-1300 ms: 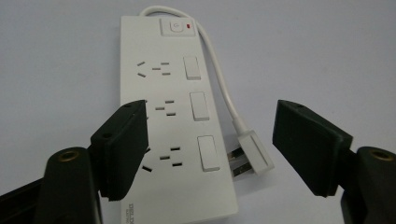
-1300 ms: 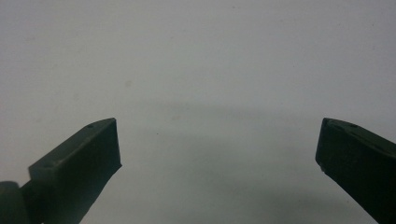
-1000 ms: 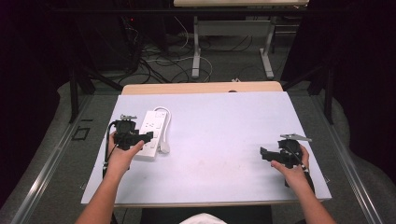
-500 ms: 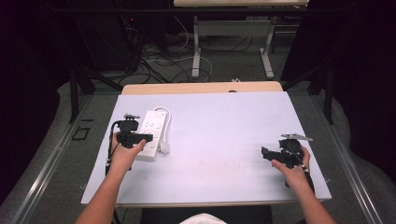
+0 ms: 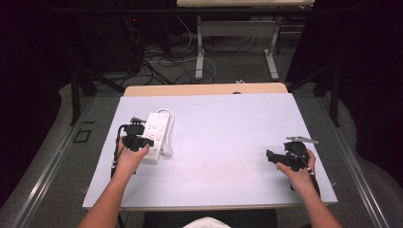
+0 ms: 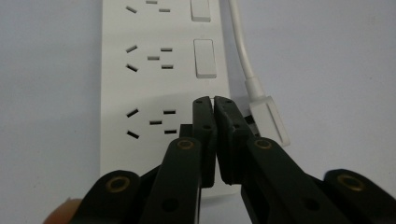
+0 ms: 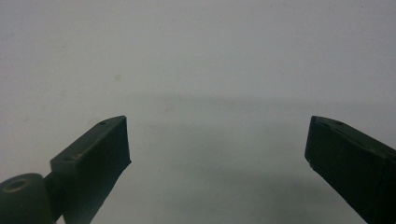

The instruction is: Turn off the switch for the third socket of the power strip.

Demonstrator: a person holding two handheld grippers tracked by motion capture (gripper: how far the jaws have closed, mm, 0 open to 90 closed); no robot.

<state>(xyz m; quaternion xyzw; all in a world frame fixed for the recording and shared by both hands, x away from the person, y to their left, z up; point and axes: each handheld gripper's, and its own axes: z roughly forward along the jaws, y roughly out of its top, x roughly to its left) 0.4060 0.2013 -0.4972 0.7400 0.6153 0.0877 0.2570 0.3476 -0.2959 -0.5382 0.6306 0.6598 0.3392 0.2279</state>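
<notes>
Where the desk [image 5: 214, 185] nears its left edge, a white power strip [image 5: 154, 130] lies under the left gripper [image 5: 135, 137]. Left gripper view: jaws clenched together over the strip's switch. Right gripper view: right gripper [image 7: 217, 149] released wide above bare desk.

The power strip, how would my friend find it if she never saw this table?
Start at the big pale table and go to its left side, where the left gripper hovers. The white power strip lies flat there, under that gripper's closed fingers. It is the only white bar with rows of socket slots and square switches, and a white cord loops beside it.
</notes>
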